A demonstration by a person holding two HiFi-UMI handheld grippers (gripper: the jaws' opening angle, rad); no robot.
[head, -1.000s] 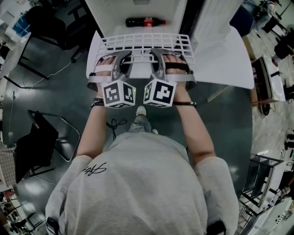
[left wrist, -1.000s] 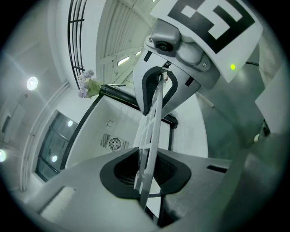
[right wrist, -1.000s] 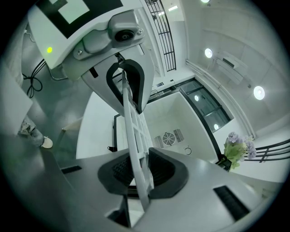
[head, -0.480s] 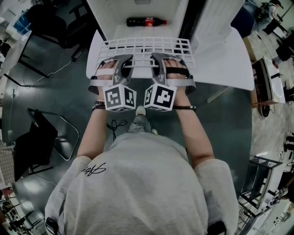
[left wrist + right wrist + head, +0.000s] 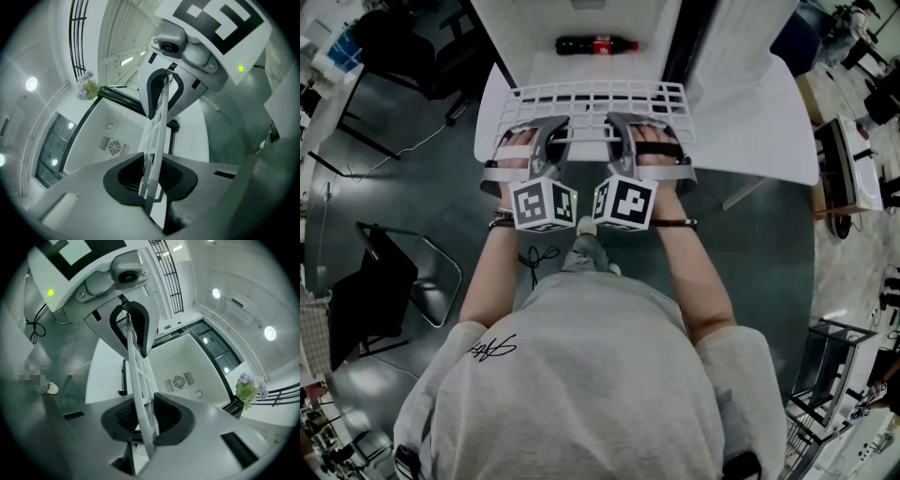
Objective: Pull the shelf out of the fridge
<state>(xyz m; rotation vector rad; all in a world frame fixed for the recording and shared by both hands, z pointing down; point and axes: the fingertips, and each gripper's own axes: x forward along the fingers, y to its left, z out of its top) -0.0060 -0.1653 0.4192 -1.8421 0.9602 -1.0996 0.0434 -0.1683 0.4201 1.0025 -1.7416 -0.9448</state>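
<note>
**A:** In front of the open fridge (image 5: 581, 19), what has changed?

**B:** The white grid shelf (image 5: 600, 98) has slid a little toward me. Its far edge now lies farther from the cola bottle (image 5: 597, 44), which is on its side inside and has not moved. I judge the pull is well under way, but I cannot tell whether the far edge has cleared the fridge.

**A:** How are your arms placed?

**B:** Both forearms reach straight ahead, side by side. My hands are close together, and each gripper points forward and slightly down.

**A:** And the jaws?

**B:** My left gripper (image 5: 549, 129) and right gripper (image 5: 621, 127) each pinch the shelf's near edge. The pads are drawn almost together, with the thin grid edge-on between them.
</note>
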